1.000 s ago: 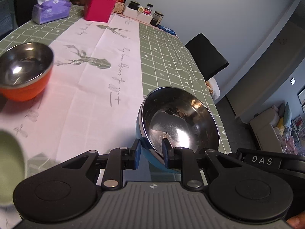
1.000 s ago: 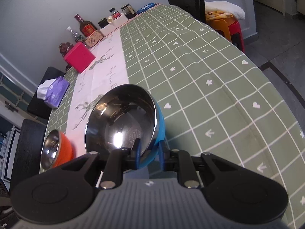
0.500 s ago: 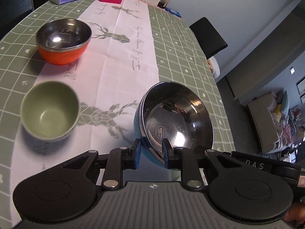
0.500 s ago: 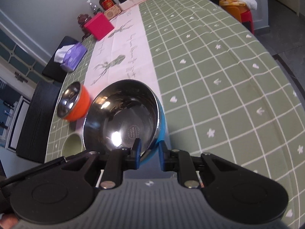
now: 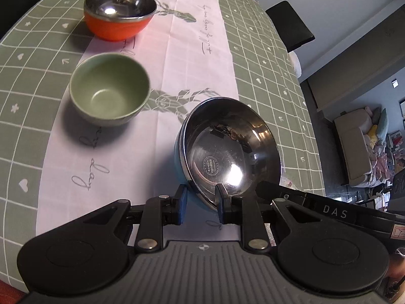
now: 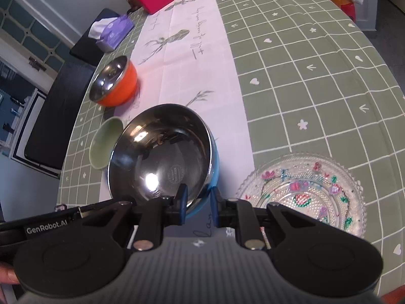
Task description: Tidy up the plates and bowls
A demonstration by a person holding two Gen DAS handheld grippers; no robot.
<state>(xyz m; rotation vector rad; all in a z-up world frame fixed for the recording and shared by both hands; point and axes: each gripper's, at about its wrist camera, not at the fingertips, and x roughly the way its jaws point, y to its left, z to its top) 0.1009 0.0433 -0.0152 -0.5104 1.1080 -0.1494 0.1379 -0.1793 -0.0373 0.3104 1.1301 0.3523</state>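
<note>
Left gripper (image 5: 200,204) and right gripper (image 6: 198,205) each clench the rim of the blue bowl (image 5: 231,152), held tilted above the table (image 6: 303,63). Green bowl (image 5: 110,92) lies at 10 o'clock in the left view, orange bowl (image 5: 119,12) beyond it. Glass plate (image 6: 303,192) sits at 3 o'clock in the right view.

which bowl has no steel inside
The green bowl: matte green inside, while the orange bowl and the blue bowl are shiny steel inside.
</note>
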